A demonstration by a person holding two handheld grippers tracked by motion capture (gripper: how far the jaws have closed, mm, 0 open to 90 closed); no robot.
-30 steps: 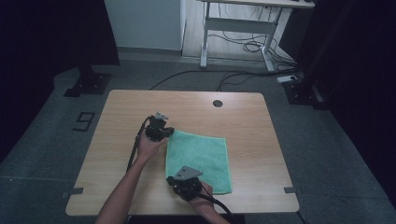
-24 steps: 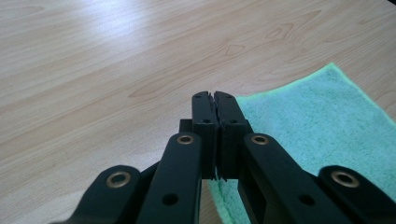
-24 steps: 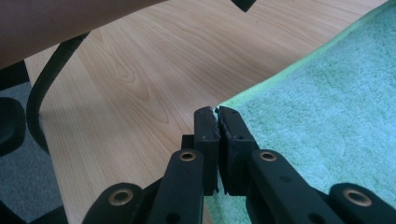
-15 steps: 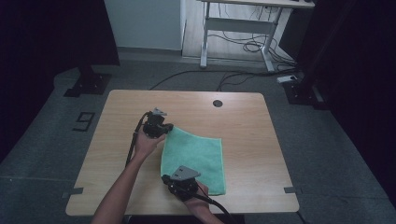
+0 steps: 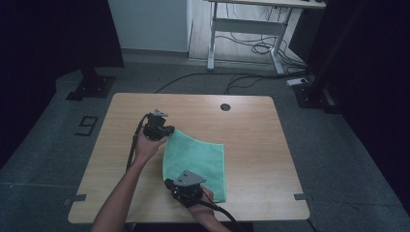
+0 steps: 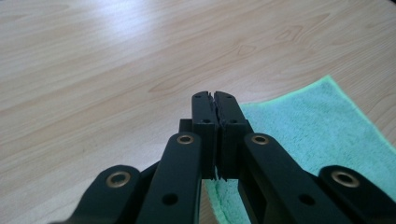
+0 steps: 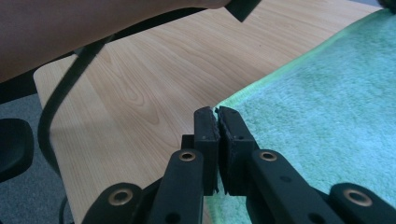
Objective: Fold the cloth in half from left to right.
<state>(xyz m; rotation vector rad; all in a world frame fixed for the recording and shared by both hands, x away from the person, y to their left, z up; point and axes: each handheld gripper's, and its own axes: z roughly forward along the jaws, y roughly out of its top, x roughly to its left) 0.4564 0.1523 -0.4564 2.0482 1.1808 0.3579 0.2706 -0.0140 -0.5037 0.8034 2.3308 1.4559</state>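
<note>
Left gripper (image 5: 167, 134) sits at the far left corner of the cloth (image 5: 198, 159), and its jaws are clenched on that corner. Through the left gripper view the jaws (image 6: 215, 114) press together, with green cloth (image 6: 317, 135) running out from under them to the right across bare wood. My left hand (image 5: 147, 145) wraps the body just behind.

Right gripper (image 5: 180, 191) is down at the near left corner, close to the table's (image 5: 251, 121) front edge. Its jaws are pinched tight too; in the right gripper view the tips (image 7: 217, 123) meet right at the cloth's (image 7: 327, 107) edge, a sliver of green caught between them. My left forearm (image 7: 84, 28) and a black cable (image 7: 70, 88) cross above.

So the cloth lies spread on the table's middle, its left edge between my two grippers, the rest flat on the wood.
</note>
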